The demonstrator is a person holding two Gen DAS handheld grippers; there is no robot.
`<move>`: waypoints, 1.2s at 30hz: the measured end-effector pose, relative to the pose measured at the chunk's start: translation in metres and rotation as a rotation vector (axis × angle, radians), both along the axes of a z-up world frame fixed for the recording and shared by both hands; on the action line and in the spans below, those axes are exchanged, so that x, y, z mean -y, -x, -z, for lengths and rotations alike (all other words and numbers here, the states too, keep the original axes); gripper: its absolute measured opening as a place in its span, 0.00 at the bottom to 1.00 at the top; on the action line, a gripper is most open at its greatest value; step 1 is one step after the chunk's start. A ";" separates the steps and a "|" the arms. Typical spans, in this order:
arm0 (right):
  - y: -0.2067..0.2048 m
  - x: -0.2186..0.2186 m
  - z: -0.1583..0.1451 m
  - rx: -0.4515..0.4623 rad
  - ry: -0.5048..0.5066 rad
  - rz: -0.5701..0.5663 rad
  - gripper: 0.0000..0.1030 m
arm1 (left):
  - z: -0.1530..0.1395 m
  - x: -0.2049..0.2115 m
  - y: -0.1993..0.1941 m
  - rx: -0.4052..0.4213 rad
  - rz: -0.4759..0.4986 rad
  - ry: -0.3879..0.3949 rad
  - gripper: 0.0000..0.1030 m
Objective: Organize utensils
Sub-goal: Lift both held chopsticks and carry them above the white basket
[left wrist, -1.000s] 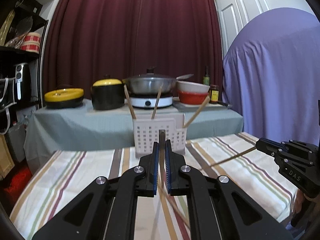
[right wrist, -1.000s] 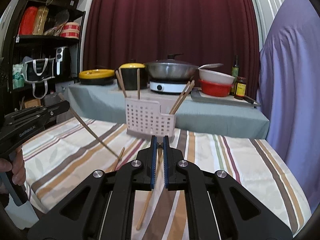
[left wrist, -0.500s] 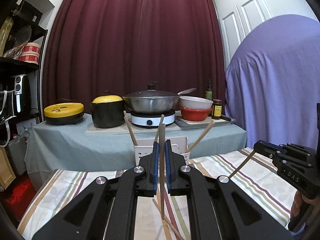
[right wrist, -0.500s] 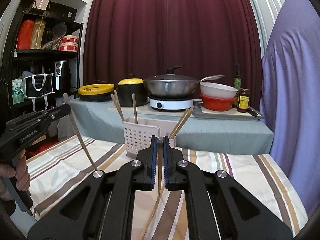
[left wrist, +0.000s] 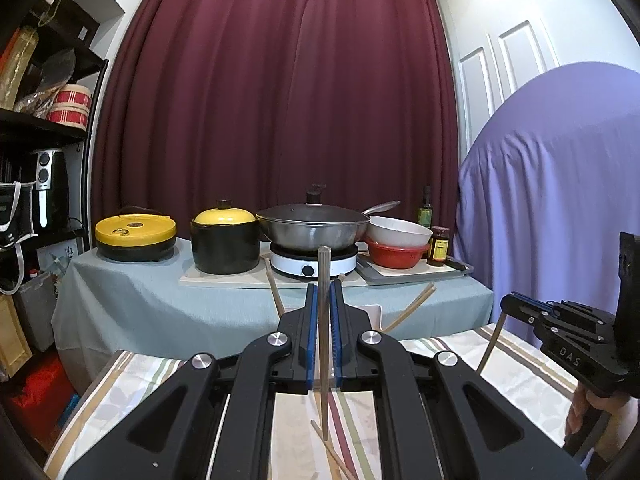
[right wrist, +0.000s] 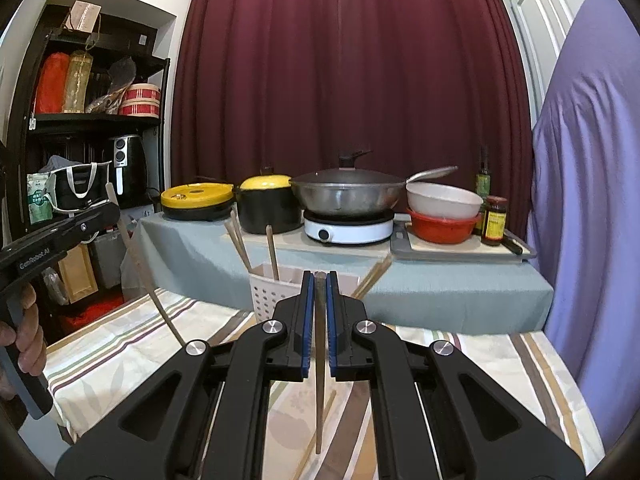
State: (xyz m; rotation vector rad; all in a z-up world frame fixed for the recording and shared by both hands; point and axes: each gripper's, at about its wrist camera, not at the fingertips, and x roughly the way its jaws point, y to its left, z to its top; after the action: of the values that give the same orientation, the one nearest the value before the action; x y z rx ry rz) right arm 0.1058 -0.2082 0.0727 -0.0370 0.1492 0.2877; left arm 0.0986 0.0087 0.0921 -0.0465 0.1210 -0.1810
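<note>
My left gripper (left wrist: 324, 290) is shut on a wooden chopstick (left wrist: 323, 344) held almost upright above the striped table. My right gripper (right wrist: 319, 282) is shut on another chopstick (right wrist: 319, 364), also near upright. A white perforated utensil basket (right wrist: 267, 294) stands at the table's far edge, just beyond both grippers, with several chopsticks (right wrist: 239, 240) leaning in it. In the left wrist view only its rim (left wrist: 374, 314) shows behind the fingers. The right gripper appears at right in the left wrist view (left wrist: 508, 306), the left gripper at left in the right wrist view (right wrist: 110, 210). More chopsticks (left wrist: 336, 456) lie on the cloth below.
A striped tablecloth (right wrist: 120, 344) covers the table. Behind it a grey-clothed counter (left wrist: 132, 300) holds a yellow-lidded pot (left wrist: 224, 240), a wok on a hob (left wrist: 312, 228), bowls (left wrist: 396, 240) and bottles. A shelf (right wrist: 92, 120) stands left, a purple-draped shape (left wrist: 560, 200) right.
Both grippers have lifted and tilted up, swinging their chopsticks from slanted to near upright. The basket now sits lower in both views, partly behind the fingers.
</note>
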 end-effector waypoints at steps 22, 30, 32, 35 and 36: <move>-0.083 -0.018 -0.076 0.205 -0.016 -0.028 0.06 | -0.055 -0.021 -0.071 0.098 -0.015 0.038 0.07; -0.124 -0.021 -0.088 0.240 -0.036 -0.022 0.06 | -0.064 -0.019 -0.112 0.127 -0.033 0.044 0.07; -0.135 -0.023 -0.090 0.243 -0.039 -0.020 0.06 | -0.064 -0.019 -0.122 0.134 -0.034 0.048 0.07; -0.152 -0.025 -0.087 0.233 -0.036 -0.013 0.06 | -0.062 -0.017 -0.135 0.140 -0.036 0.050 0.07; -0.155 -0.026 -0.085 0.228 -0.033 -0.011 0.06 | -0.059 -0.014 -0.139 0.138 -0.037 0.044 0.07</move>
State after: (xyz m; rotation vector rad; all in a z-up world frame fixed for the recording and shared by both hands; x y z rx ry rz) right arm 0.2613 -0.1826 0.1576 -0.0380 -0.0819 0.2944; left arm 0.2375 0.0231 0.1507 -0.0796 -0.0211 -0.1497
